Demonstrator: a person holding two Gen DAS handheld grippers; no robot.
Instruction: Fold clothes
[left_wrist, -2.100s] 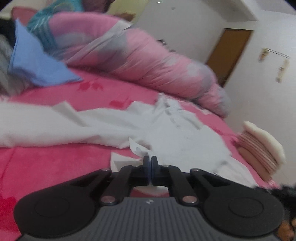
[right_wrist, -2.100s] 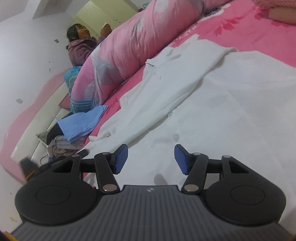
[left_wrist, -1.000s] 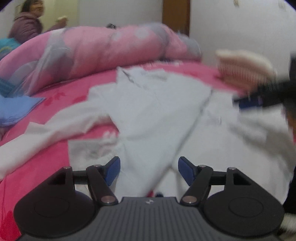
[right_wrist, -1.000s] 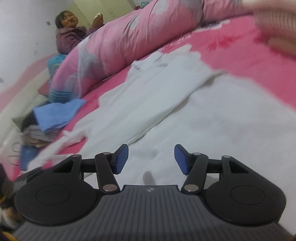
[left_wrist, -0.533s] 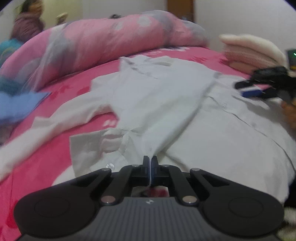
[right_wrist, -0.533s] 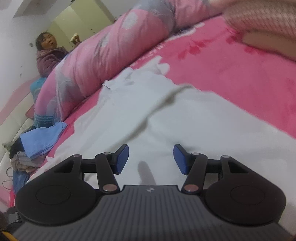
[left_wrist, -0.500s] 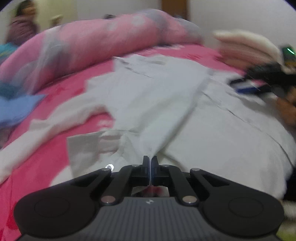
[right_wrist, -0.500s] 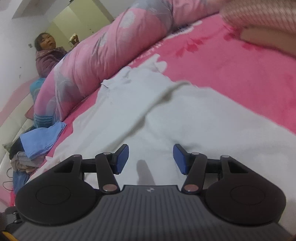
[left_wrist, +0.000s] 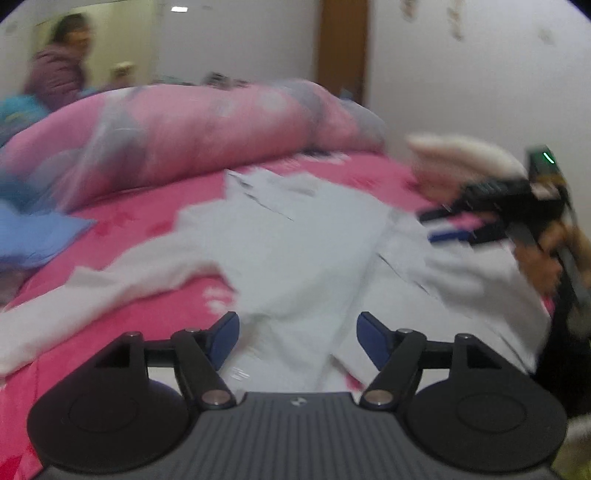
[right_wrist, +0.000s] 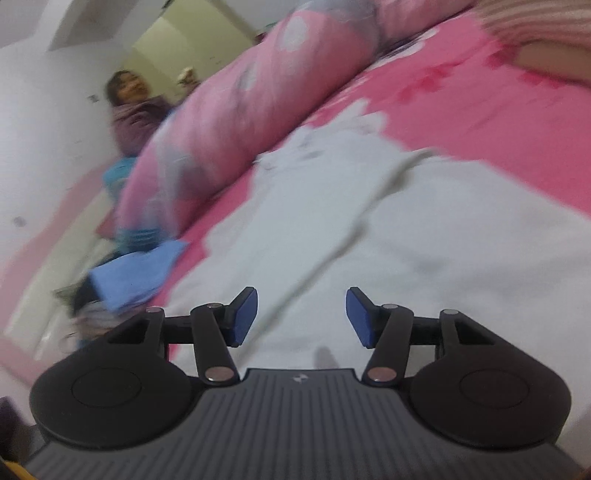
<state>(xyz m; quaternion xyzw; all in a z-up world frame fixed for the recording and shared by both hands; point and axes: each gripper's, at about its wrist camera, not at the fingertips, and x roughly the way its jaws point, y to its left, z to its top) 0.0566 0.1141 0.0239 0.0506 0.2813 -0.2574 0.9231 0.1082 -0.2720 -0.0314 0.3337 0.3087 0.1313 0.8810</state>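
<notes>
White shirt position: the white shirt (left_wrist: 295, 251) lies spread on the pink bedsheet (left_wrist: 122, 221), directly under and ahead of both grippers.
Left gripper (left_wrist: 297, 334): jaws opening, nothing between the pads, just above the hem.
Right gripper (right_wrist: 301, 319): jaws opening, about half apart, empty.
Long axis: runs away from the left gripper toward the collar (left_wrist: 258, 188); one sleeve (left_wrist: 110, 277) trails left.
Look: one front panel folded over, wrinkled, blurred.
Beyond: pink quilt roll (left_wrist: 192, 133).

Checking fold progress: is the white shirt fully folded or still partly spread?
Partly spread: one side of the white shirt is folded over, one sleeve still trails across the pink bedsheet.
</notes>
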